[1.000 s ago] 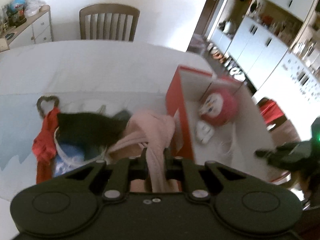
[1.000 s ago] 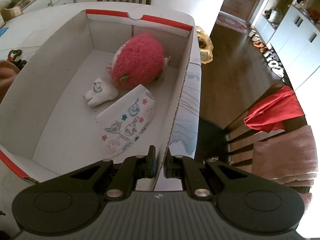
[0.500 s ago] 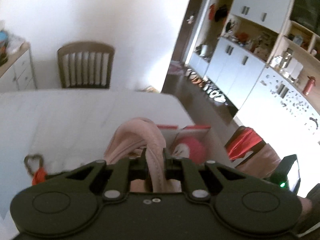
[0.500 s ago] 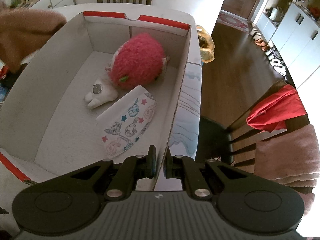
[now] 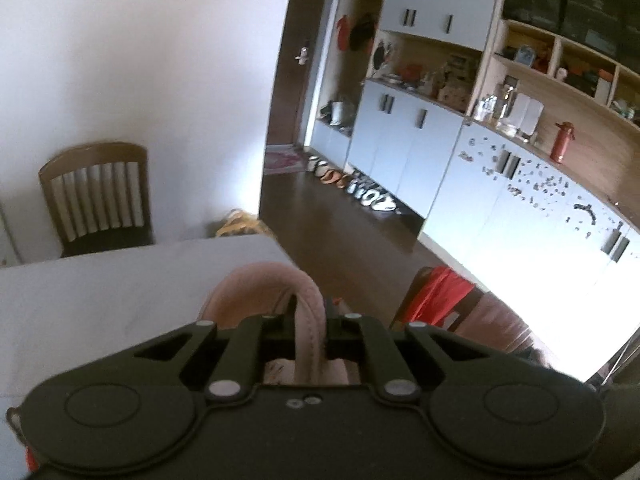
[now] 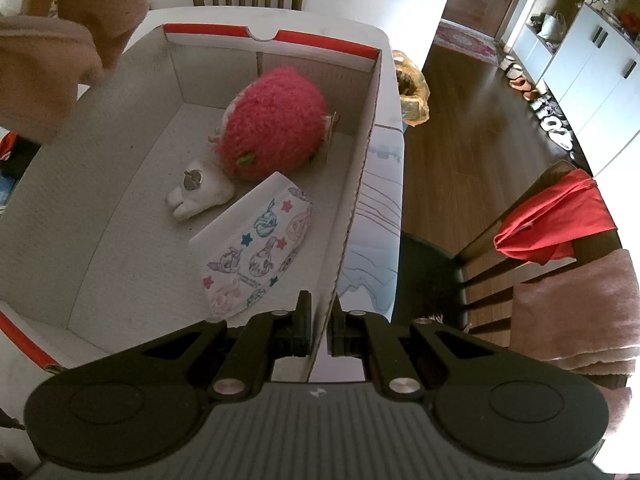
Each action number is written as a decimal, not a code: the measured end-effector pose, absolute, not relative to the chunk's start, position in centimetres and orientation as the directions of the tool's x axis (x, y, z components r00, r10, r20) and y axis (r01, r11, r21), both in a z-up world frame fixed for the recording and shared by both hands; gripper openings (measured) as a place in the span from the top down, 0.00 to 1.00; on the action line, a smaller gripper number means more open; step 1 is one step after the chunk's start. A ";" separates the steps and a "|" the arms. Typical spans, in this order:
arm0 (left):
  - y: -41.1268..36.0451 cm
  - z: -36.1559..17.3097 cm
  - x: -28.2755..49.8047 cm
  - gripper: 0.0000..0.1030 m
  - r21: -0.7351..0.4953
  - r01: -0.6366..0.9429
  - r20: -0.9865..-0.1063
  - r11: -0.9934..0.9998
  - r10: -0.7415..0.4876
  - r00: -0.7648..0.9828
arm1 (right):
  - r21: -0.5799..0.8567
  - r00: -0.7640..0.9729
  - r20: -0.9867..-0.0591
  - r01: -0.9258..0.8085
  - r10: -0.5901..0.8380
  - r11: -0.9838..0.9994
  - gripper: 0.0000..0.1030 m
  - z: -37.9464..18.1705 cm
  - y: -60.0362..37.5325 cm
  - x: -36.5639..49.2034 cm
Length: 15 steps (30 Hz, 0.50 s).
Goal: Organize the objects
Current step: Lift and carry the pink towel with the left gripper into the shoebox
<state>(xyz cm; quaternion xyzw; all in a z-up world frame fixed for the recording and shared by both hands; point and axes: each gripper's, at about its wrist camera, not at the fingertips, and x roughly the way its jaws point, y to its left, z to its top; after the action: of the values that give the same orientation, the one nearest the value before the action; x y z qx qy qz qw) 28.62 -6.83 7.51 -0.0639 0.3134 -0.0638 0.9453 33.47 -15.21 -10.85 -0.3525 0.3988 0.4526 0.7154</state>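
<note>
In the left wrist view my left gripper [image 5: 310,312] holds a pink cloth [image 5: 256,288] high above the white table [image 5: 100,288]; its jaws are closing on a fold of it. The same pink cloth [image 6: 40,80] hangs at the top left of the right wrist view, over the left wall of the cardboard box [image 6: 356,184]. My right gripper [image 6: 318,312] is shut on the box's right wall. Inside the box lie a fuzzy pink plush [image 6: 276,128], a white tooth-shaped toy [image 6: 196,194] and a cartoon-printed diaper [image 6: 256,248].
A wooden chair [image 5: 96,196] stands at the table's far end. Right of the table, another chair carries a red garment [image 6: 552,224] and a pink towel [image 6: 572,312]. A yellow bag [image 6: 412,96] sits on the floor beyond the box. Cabinets and shoes line the right wall.
My left gripper rose and swung right with the pink cloth, lifting it off the pile of clothes; the cloth now hangs over the box's left side. The right gripper stayed on the box wall.
</note>
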 end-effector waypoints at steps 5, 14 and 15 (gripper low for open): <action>-8.6 6.6 29.2 0.94 -0.176 0.137 -0.588 0.975 -0.216 0.780 | -0.138 0.267 -0.890 -0.930 0.370 0.341 0.93 -10.9 -15.2 33.5; -9.7 -1.5 29.6 0.94 -0.152 0.112 -0.753 0.982 -0.189 0.631 | -0.134 0.261 -0.890 -0.933 0.374 0.334 0.93 -10.9 -15.2 33.6; -9.7 -2.2 29.4 0.94 -0.149 0.113 -0.766 0.982 -0.187 0.615 | -0.134 0.261 -0.890 -0.933 0.375 0.333 0.93 -10.9 -15.2 33.5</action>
<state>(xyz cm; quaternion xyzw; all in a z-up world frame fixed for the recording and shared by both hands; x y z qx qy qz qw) 29.44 -9.74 -2.24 -0.0430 0.4307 -0.0838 0.8976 33.55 -15.18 -10.86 -0.3505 0.3985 0.4590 0.7125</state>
